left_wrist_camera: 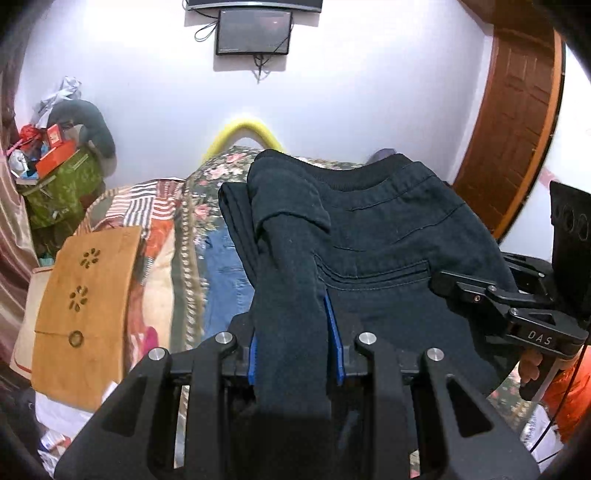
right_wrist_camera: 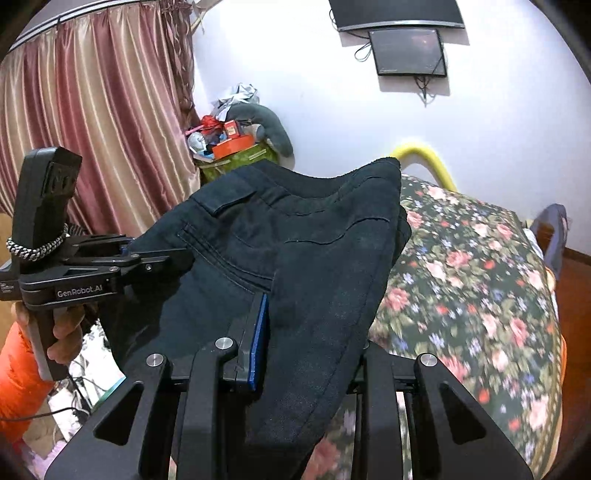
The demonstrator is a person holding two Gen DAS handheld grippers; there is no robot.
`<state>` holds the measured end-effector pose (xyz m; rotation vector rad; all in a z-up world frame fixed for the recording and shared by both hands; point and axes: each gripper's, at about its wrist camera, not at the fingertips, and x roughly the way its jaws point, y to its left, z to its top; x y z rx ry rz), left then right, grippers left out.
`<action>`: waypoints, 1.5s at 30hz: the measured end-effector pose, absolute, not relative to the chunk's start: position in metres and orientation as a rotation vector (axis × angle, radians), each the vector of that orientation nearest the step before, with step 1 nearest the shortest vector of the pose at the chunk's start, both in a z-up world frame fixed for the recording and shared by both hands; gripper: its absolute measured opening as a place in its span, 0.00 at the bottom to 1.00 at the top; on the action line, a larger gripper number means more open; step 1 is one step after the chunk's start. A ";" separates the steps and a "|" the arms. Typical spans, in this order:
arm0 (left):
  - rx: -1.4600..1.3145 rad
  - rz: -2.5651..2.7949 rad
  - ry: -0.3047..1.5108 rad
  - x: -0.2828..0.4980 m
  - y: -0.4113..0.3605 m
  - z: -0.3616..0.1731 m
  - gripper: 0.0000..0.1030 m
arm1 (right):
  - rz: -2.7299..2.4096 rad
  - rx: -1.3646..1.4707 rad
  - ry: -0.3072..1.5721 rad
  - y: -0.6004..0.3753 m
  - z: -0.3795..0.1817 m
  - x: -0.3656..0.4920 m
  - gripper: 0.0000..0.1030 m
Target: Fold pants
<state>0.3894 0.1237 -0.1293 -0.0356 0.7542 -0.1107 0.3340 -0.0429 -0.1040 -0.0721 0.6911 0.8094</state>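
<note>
A bed with a floral bedspread fills the lower ground of both views, set against a white wall that carries a dark wall-mounted screen. Striped red-and-cream curtains hang on the left of the right wrist view, and a wooden door stands at the right of the left wrist view. The dark navy pants are held up above the bedspread, stretched between the two tools, waistband uppermost and a back pocket seam showing. The left gripper has its blue-padded jaws clamped on a bunched fold of the pants. The right gripper is likewise closed on the fabric, one blue pad visible, the other hidden beneath the cloth. A green bin heaped with clutter sits in the corner.
</note>
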 end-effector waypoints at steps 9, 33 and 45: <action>-0.014 -0.058 0.823 0.466 0.166 -0.187 0.29 | 0.828 -0.101 0.749 0.001 -0.155 0.405 0.23; 0.048 0.097 1.020 0.480 0.209 -0.288 0.46 | 0.661 -0.255 0.898 -0.014 -0.193 0.433 0.37; -0.011 0.073 0.707 0.343 0.145 -0.107 0.46 | 0.687 -0.153 0.581 -0.064 -0.030 0.292 0.37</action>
